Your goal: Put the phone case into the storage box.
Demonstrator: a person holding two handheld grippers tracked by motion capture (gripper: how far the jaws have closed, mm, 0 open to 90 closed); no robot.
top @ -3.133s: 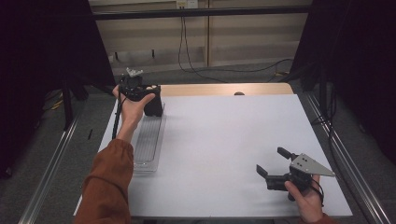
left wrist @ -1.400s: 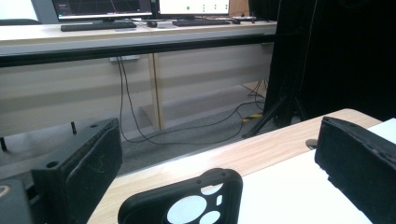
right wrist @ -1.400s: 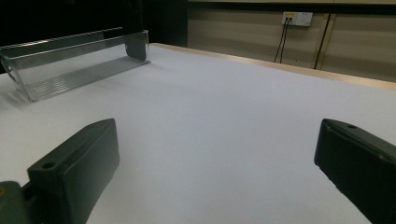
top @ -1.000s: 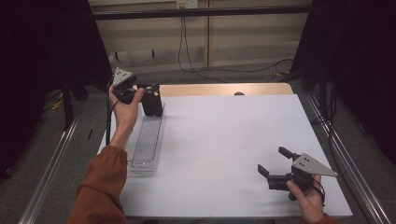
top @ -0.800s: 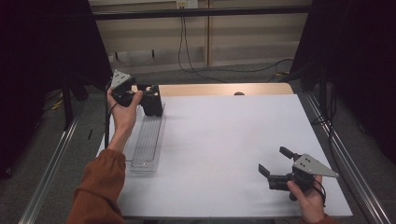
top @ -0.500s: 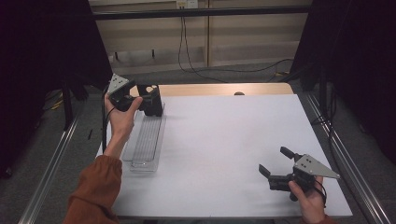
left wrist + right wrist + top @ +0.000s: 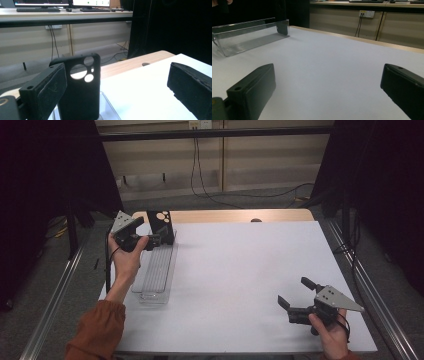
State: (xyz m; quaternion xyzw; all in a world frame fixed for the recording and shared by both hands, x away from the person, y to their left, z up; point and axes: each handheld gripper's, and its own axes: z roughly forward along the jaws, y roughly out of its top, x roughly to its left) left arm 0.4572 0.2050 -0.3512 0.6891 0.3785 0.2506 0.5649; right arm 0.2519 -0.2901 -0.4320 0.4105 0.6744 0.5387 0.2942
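Standing upright in the clear tray, black phone case beside wide-open left gripper

Matt black phone case, rubbery-looking plastic, smooth, standing at the far end of a clear glossy plastic tray with a ribbed floor, near the surface's far left corner. Matt white surface, smooth, with a pale wood strip along its far edge. Dull black padded jaws, faintly scuffed, on the left gripper.
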